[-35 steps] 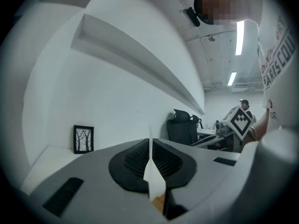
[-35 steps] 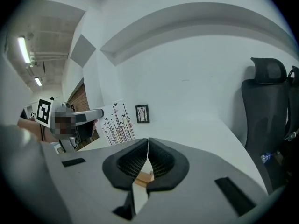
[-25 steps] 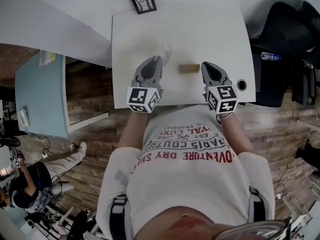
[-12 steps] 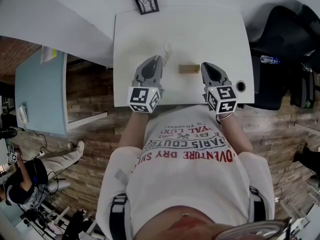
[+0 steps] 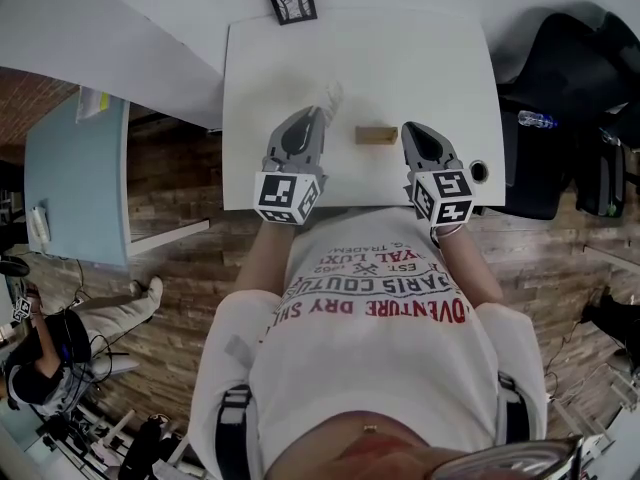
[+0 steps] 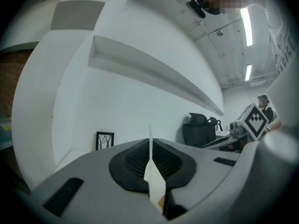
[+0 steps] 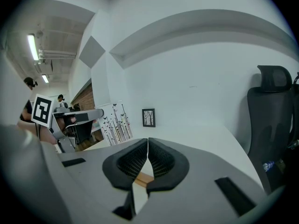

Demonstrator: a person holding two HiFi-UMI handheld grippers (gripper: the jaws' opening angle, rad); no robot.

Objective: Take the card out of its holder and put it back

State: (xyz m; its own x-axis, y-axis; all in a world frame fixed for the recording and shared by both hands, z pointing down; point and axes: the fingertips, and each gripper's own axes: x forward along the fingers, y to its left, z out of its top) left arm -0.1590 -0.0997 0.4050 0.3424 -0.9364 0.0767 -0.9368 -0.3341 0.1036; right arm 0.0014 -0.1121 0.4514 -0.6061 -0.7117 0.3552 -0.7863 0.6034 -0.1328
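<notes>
The left hand-held gripper [image 5: 318, 118] is clamped shut on the card [image 5: 328, 98], a thin white sheet held upright to the left of the wooden holder [image 5: 377, 136] and apart from it. The right hand-held gripper [image 5: 408, 131] has its jaws closed with nothing between them. Its tip is just beside the holder's right end, and I cannot tell whether it touches the wood. The holder lies near the front of the white bench [image 5: 400, 58], with a small framed picture [image 5: 292, 3] at the far edge.

By my reading the card is out and the return step is in hand. The next move calls for carrying the card right until it is over the holder, lining its lower edge up with the slot (too small to make out here) and lowering it straight. The right hand-held gripper looks placed to steady the block.

The head view gives the layout, but the card shows there only as a pale scrap. The left gripper view shows the card [image 6: 154, 181] edge-on, a thin line pinched between the pads of that hand-held gripper [image 6: 150, 141]. It shows nothing of the card's face. The right gripper view shows that face [image 7: 114, 120], printed with black stems and butterflies. It also shows a strip of the holder [image 7: 142, 178] through the gap below the closed tips of that hand-held gripper [image 7: 147, 141].
</notes>
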